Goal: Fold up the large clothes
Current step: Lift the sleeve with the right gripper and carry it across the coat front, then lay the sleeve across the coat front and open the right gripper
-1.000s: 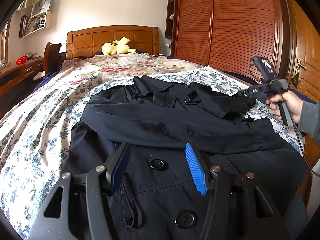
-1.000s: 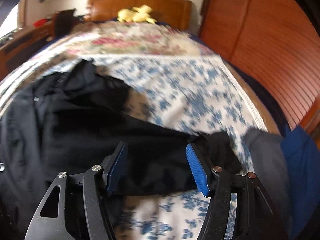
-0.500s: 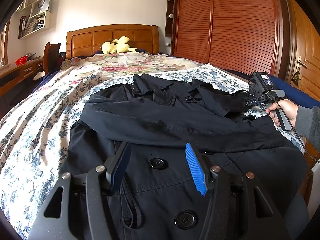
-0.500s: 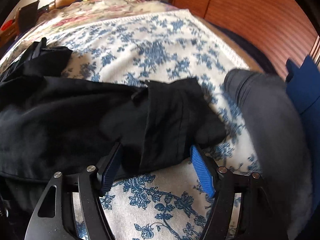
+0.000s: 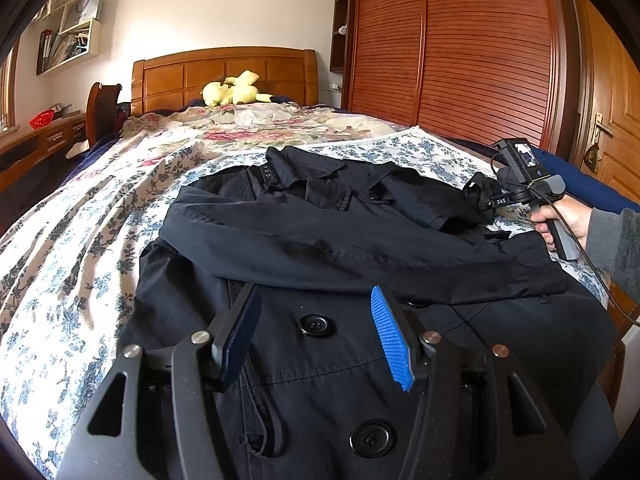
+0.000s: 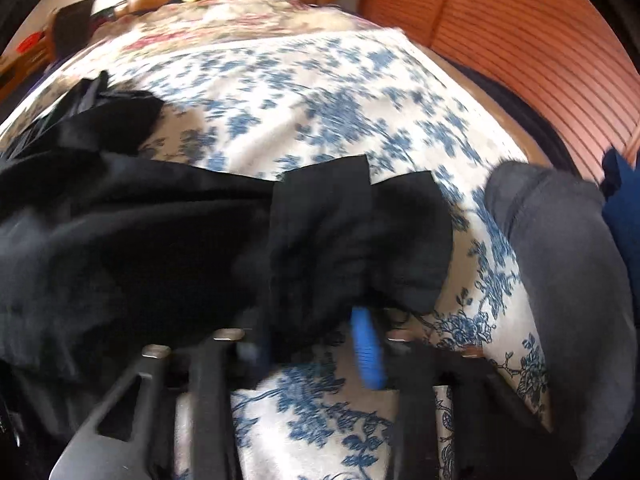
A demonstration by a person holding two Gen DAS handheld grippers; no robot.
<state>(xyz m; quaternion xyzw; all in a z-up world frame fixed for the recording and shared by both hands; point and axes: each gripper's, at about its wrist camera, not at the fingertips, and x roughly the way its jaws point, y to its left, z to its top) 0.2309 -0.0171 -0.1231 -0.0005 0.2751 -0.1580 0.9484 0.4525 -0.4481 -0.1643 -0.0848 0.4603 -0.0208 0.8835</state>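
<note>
A large black coat (image 5: pixel 320 240) lies front up on the flowered bedspread (image 5: pixel 80 240), one sleeve folded across its chest. My left gripper (image 5: pixel 316 336) is open and empty, hovering over the coat's buttoned front. My right gripper (image 6: pixel 316 344) has closed on the cuff end of the coat's other sleeve (image 6: pixel 352 240) at the bed's right side. The left wrist view shows it (image 5: pixel 486 200) held in a hand at that cuff.
A yellow plush toy (image 5: pixel 234 90) sits by the wooden headboard (image 5: pixel 224 76). A wooden wardrobe (image 5: pixel 460 48) stands along the right. A desk and chair (image 5: pixel 102 108) are at the left. A grey and blue bundle (image 6: pixel 560 260) lies at the bed's right edge.
My right gripper came down to the sleeve cuff and its jaws narrowed onto the fabric. The left gripper has stayed still and open.
</note>
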